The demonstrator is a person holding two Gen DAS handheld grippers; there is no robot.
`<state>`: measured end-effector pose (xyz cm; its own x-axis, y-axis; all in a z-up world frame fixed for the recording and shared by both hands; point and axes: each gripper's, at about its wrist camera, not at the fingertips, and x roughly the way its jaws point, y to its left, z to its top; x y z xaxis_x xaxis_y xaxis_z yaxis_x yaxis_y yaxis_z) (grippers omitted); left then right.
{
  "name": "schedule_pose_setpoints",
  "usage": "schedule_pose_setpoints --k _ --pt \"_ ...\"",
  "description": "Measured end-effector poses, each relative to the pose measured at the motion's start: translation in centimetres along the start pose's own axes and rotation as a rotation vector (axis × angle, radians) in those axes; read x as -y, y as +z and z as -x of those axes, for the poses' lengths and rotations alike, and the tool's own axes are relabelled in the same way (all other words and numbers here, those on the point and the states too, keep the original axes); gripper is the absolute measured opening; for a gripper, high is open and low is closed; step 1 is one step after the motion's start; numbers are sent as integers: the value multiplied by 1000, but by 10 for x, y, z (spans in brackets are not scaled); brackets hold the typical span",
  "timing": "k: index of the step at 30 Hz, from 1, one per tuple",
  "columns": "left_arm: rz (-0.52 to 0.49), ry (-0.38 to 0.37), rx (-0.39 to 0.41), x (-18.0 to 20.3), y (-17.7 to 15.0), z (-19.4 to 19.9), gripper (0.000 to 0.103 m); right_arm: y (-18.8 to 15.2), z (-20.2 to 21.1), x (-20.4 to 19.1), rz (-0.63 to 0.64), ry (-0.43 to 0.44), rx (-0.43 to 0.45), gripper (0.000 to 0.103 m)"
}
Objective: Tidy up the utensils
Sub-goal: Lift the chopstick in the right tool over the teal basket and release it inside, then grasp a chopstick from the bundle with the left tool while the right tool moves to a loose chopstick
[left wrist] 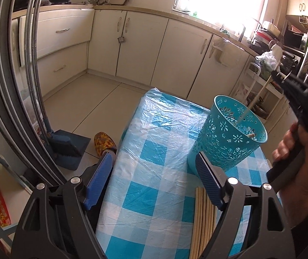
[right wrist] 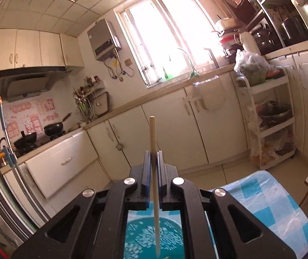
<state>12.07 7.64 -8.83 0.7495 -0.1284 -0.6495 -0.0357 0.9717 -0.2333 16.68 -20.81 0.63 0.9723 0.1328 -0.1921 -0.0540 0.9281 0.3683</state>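
Note:
A teal perforated utensil cup stands on the blue-checked table; it also shows below my right gripper. My right gripper is shut on a pale chopstick, held upright with its lower end inside the cup. In the left wrist view the right gripper is above the cup with that chopstick slanting down into it. My left gripper is open and empty, near the cup's base. Several chopsticks lie on the table by its right finger.
Kitchen cabinets line the far walls. A broom and dustpan lean at the left by a slipper. A white rack with pots stands right of the table.

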Motion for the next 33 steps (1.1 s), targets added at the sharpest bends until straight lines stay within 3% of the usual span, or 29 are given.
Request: schedule_pose_setpoints --k 8,13,15,19,24,28,33 --pt "10 -2 -10 1 -4 -2 76 -16 9 8 34 9 -84 8" --pt "8 -5 -13 3 -6 0 77 -11 46 15 25 5 -70 25" --pt "3 -4 -17 4 -8 0 77 -17 63 18 19 0 -88 27" --pt "-1 -5 -34 3 -14 -1 78 -54 83 18 27 -18 -249 27" --pt "-14 -5 -65 4 -23 -4 79 -133 74 26 15 -35 -549 24" --pt "-33 -2 -74 8 -29 -3 79 -156 56 21 40 -40 -639 24" --pt "-45 -1 -95 10 -37 -6 82 -168 30 14 77 -75 -675 23"
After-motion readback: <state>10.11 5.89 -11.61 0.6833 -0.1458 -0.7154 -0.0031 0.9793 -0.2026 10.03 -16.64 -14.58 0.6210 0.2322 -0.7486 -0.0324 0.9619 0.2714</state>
